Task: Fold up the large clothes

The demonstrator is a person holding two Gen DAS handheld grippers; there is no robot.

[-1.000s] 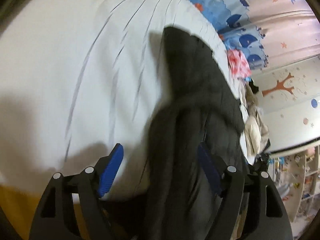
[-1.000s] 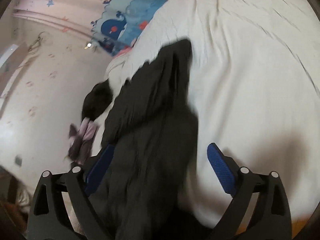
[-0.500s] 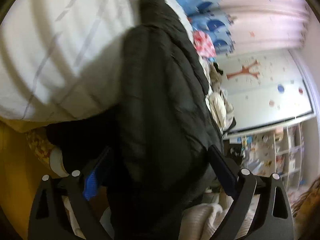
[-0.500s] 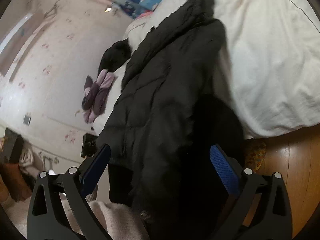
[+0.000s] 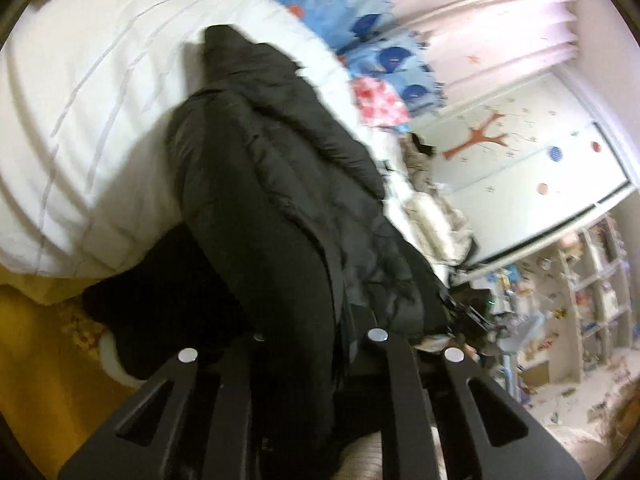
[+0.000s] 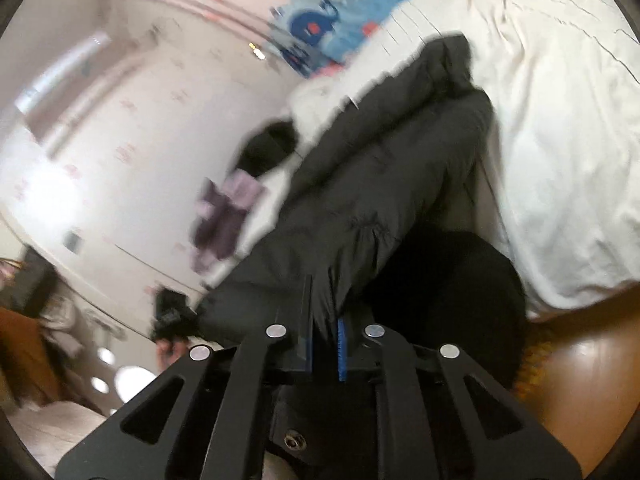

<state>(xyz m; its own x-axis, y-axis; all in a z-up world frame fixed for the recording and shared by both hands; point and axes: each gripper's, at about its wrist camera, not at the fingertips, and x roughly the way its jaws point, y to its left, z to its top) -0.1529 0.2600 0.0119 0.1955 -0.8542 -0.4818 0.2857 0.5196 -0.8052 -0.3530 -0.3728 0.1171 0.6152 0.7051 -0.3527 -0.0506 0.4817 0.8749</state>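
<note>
A large black puffer jacket lies lengthwise across the white bed and hangs over its near edge. It also shows in the right wrist view. My left gripper is shut on the jacket's near end; the fabric covers its fingertips. My right gripper is shut on the jacket's near edge, with fabric pinched between its blue pads.
A blue whale-print quilt and a pink cloth lie at the bed's far end. Pale clothes are heaped at the bed's right side. Shelves stand at right. Purple socks and a wooden floor show.
Both grippers were open around the jacket's near end; both have now closed on it. The views shifted back toward the bed.
</note>
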